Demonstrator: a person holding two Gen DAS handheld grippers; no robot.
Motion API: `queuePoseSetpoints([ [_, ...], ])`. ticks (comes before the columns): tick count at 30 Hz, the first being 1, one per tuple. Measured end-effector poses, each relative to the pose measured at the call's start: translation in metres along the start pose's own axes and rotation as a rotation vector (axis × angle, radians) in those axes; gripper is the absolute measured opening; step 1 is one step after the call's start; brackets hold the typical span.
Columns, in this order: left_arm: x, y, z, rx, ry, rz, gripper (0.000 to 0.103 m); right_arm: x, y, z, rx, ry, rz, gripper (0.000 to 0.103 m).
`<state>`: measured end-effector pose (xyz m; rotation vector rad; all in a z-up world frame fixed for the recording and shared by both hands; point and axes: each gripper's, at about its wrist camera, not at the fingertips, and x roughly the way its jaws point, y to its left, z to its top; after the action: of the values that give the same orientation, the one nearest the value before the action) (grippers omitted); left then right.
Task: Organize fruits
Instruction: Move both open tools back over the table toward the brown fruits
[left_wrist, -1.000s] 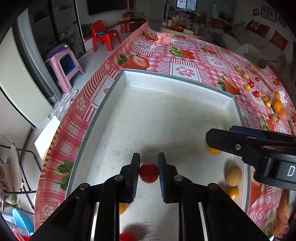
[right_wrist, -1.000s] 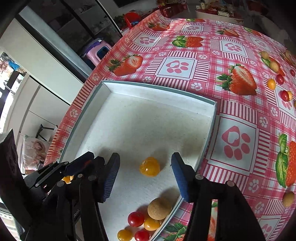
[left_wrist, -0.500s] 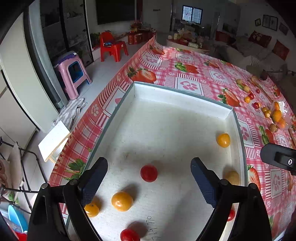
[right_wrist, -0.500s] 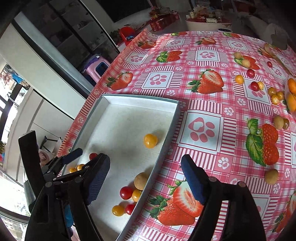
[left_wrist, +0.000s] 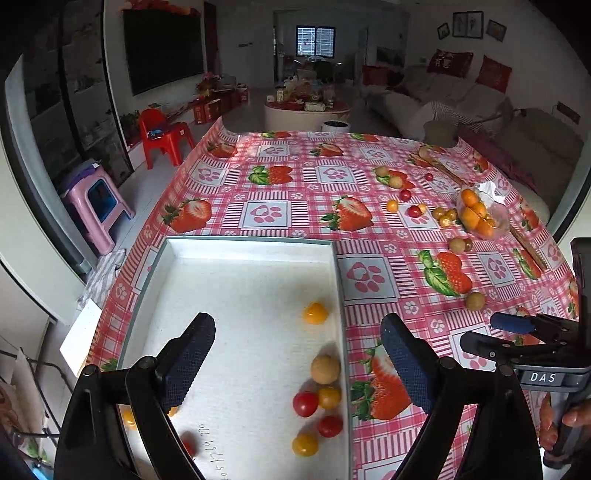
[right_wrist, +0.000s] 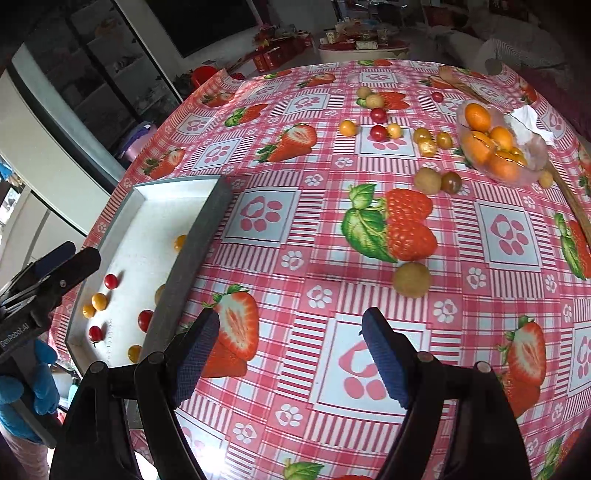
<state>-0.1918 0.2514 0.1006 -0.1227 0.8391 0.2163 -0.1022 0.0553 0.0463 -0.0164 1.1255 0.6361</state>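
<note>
Ringing white tray (left_wrist: 255, 246), strawberry tablecloth (left_wrist: 280, 177), scattered fruits (right_wrist: 412, 279)

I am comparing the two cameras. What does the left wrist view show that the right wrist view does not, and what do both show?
Only the left wrist view shows the pink stool and the whole floor of the white tray. Only the right wrist view shows a blue glove under the left gripper. Both show the tray, the bowl of oranges, and the brown fruit alone on the tablecloth.
</note>
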Motion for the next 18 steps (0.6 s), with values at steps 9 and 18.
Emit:
queuePoseSetpoints([
  [9, 0.025, -0.099, 0.005, 0.121, 0.047, -0.101, 0.091, -0.029, -0.096, -0.002, 0.140, -0.038, -0.142, 0.083],
  [18, 0.063, -0.153, -0.001, 0.127, 0.084, -0.129, 0.091, -0.016, -0.127, 0.041, 0.111, -0.019, -0.183, 0.083],
])
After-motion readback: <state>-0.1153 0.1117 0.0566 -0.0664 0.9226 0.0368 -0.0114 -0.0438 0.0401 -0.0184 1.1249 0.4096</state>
